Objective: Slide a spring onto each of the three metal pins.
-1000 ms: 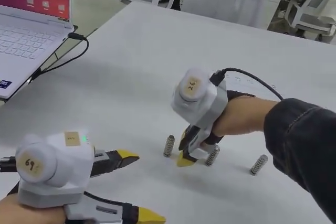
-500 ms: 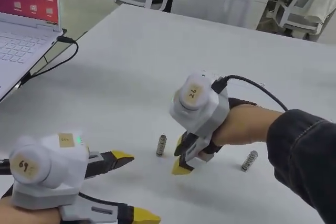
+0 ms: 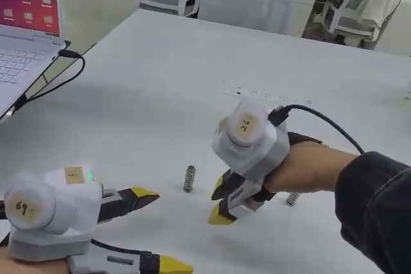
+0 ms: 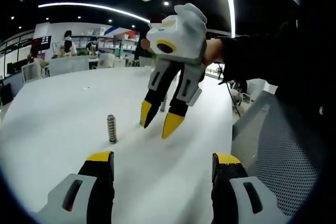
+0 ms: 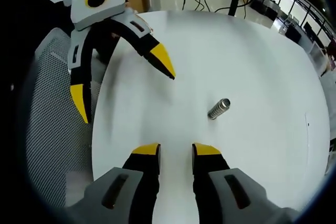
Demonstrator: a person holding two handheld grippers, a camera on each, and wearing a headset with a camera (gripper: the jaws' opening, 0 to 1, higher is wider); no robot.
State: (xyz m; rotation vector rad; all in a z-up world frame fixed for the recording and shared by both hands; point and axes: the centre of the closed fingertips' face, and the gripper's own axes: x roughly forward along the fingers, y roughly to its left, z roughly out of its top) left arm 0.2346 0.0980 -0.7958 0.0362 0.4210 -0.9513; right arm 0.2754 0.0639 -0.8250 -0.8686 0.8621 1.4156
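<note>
Two background items: a laptop (image 3: pixel 26 24) at the far left edge of the white worktop (image 3: pixel 160 94), screen lit, with a black cable (image 3: pixel 54 81) running from its side. Office chairs (image 3: pixel 369 11) stand beyond the far edge, and a grey mesh chair (image 5: pixel 58 129) is beside the near one.

Springs, two counted.
- The upright spring (image 3: pixel 189 178) stands alone on bare worktop. It is just to the left of the right gripper (image 3: pixel 219 205) and apart from it; in the right gripper view it lies ahead of the jaws and slightly right. Whether a pin sits inside it cannot be told.
- The second spring (image 3: pixel 293 198) is on the other side of that gripper, partly hidden behind the hand (image 3: pixel 308 171) holding it.

Right gripper: tips angled down toward the worktop, jaws parted by a narrow gap with nothing between them.

Left gripper (image 3: pixel 159 229): low at the near left, jaws spread wide and holding nothing, pointing toward the upright spring from well short of it.
</note>
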